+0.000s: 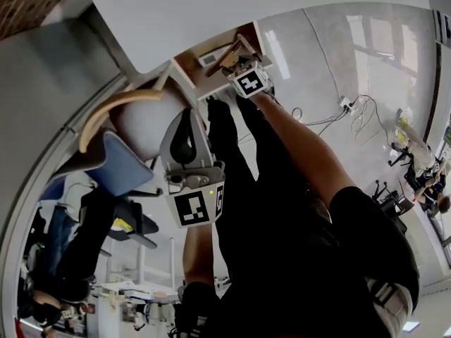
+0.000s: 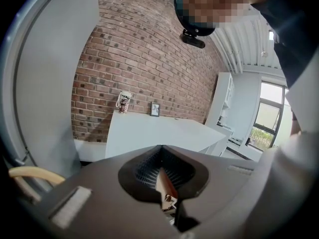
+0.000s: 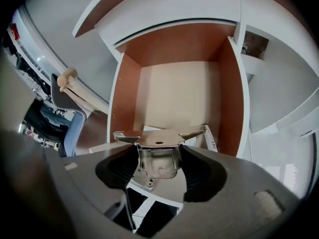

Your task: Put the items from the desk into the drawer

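Left gripper (image 2: 162, 153): held low and near the person's body. Its own view shows the jaws together with nothing between them. That view looks away from the desk toward a brick wall (image 2: 144, 59), a white counter (image 2: 159, 133), a cup (image 2: 124, 102) and a small picture frame (image 2: 155, 109), none of which appear in the other views.

Right gripper (image 3: 158, 158): reaches farther out over the open drawer (image 3: 127, 98). Its jaws are clamped on a metal tool (image 3: 159, 137) with a flat winged plate. The head view shows only this gripper's marker cube, and the tool's type cannot be determined. The tool hangs above the drawer's near end, over a white flat item (image 3: 211, 137) lying inside.

White desk top (image 1: 211, 13): lies beyond the drawer. A chair (image 1: 123, 167) stands to the left.
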Demonstrator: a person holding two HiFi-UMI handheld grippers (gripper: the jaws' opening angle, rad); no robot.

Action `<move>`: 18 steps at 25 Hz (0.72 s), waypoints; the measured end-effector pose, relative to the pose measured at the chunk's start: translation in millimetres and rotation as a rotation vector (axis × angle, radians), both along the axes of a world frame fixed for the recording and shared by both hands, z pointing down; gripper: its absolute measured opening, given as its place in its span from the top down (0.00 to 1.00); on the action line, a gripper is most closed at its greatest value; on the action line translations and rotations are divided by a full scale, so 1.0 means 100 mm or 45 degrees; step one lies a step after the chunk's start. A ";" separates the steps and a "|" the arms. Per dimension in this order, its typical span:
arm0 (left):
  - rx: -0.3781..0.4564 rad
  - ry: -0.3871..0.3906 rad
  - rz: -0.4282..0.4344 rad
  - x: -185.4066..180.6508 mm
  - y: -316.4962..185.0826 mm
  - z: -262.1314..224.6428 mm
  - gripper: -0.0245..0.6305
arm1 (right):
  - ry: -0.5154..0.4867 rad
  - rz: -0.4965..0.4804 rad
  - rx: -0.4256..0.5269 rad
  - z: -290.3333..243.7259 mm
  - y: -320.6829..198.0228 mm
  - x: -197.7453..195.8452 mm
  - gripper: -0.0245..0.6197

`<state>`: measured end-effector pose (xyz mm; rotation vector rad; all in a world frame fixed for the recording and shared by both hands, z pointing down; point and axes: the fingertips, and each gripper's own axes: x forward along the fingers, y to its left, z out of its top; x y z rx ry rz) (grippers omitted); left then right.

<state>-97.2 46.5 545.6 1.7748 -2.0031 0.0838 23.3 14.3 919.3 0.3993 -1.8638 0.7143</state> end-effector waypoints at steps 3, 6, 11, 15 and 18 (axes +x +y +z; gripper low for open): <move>-0.011 0.011 -0.005 -0.01 0.01 0.08 0.94 | 0.086 -0.070 0.044 0.13 -0.06 0.01 0.54; -0.020 0.025 -0.011 -0.03 0.03 0.12 0.94 | 0.164 -0.113 0.046 0.20 -0.06 0.01 0.54; -0.029 0.032 -0.013 -0.07 0.05 0.22 0.94 | 0.252 -0.105 0.009 0.29 -0.05 0.00 0.54; -0.026 0.036 -0.030 -0.12 0.05 0.20 0.94 | 0.377 -0.063 -0.064 0.30 0.01 0.17 0.54; -0.026 0.042 -0.043 -0.13 0.05 0.19 0.94 | 0.314 -0.068 -0.027 0.32 -0.08 0.04 0.54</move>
